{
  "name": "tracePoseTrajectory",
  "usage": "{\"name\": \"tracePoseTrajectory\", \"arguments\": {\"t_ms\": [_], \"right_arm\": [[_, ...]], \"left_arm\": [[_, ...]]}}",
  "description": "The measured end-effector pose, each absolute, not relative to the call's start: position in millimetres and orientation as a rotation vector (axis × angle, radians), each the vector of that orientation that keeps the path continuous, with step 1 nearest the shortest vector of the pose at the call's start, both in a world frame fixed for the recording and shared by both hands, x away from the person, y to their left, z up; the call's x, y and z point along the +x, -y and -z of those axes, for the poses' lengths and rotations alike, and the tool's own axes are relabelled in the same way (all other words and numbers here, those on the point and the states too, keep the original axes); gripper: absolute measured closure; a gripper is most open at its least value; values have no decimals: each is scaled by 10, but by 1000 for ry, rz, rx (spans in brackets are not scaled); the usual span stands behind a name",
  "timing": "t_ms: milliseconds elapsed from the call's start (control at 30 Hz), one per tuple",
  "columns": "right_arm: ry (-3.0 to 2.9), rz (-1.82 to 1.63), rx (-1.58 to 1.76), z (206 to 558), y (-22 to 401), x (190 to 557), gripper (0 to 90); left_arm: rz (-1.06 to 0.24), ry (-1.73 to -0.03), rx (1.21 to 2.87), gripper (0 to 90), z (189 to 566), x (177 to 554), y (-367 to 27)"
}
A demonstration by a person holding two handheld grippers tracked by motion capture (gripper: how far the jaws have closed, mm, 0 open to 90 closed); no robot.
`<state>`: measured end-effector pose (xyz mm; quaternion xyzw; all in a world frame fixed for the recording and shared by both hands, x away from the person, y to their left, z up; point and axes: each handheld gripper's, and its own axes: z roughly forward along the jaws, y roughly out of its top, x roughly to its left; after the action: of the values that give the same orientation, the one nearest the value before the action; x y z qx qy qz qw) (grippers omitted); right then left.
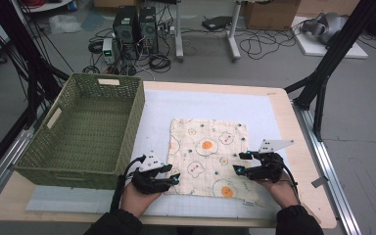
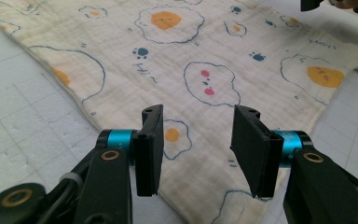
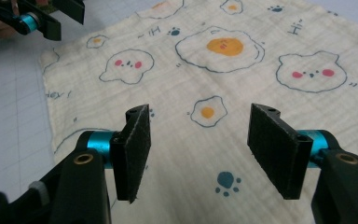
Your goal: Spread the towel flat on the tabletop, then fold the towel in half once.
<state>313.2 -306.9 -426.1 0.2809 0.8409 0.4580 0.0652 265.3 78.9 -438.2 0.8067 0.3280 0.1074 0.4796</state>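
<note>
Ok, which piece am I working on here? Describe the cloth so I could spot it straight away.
On the white mat that covers the wooden table, look right of the green woven basket. The cloth lies spread flat there, between the left gripper and the right gripper, both with jaws open over its near edge. It is cream, printed with fried eggs, bear faces and blue paw prints.
</note>
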Motion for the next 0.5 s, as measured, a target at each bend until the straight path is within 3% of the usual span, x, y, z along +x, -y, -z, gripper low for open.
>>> {"name": "tracePoseTrajectory", "arguments": {"t_ms": [500], "right_arm": [[-2553,-1349,831,4268,3060,3121,387]], "left_arm": [[-262,-797,1978,532,4398,2667,-788]]}}
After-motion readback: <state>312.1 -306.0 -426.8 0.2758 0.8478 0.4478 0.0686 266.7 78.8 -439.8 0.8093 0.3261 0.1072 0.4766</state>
